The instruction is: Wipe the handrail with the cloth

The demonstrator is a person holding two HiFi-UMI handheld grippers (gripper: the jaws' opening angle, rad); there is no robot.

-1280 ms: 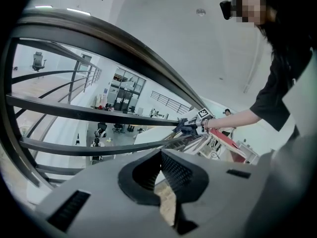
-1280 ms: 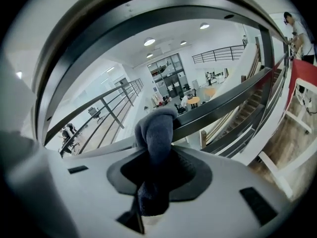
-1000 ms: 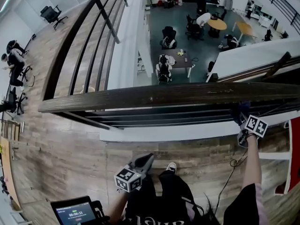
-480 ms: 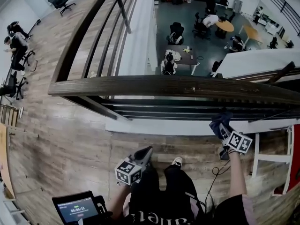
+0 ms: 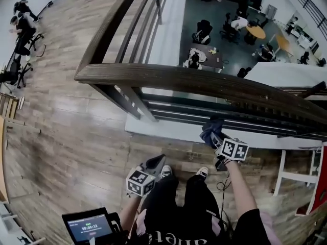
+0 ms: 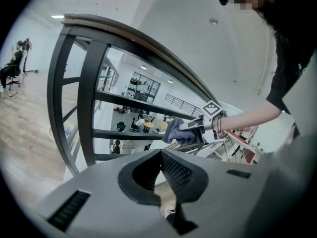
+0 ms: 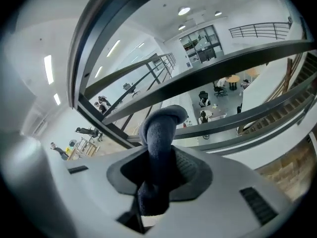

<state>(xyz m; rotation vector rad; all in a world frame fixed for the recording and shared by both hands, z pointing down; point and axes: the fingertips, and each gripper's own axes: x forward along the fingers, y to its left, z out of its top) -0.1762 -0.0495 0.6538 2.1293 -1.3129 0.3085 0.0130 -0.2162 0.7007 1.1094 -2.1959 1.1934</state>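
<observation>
Here, on an upper wooden gallery, a person stands at a dark handrail point(image 5: 204, 83) that crosses the head view from 9 o'clock to 3 o'clock, with a second run branching off toward 12 o'clock. The only writing lies at 7 o'clock: a small screen point(image 5: 89, 226) with a green mark and a line of digits too small to read surely. White lettering on the person's black shirt is cut off by the frame's lower edge. Each gripper carries a cube of black-and-white square markers.

Beyond the rail the floor drops away to a lower office of desks and chairs at 12 o'clock to 1 o'clock. Bare plank floor lies open from 8 o'clock to 10 o'clock, where seated people occupy the far edge. A white frame point(image 5: 294, 175) and a red panel point(image 5: 321, 182) crowd the 3 o'clock to 4 o'clock side, and a cable point(image 5: 223, 185) trails beside the right shoe.

The right gripper point(image 5: 217, 138) is clenched on a dark blue cloth point(image 5: 211, 128), whose bunched end stands out past the jaw tips. The cloth hangs below the top rail, level with the lower bars and apart from the rail's wooden cap. The left gripper point(image 5: 159, 162) sits low at 6 o'clock, well apart from rail and cloth, its jaws together at the tips with nothing between them. From it the cloth point(image 6: 174, 131) shows at 3 o'clock.
</observation>
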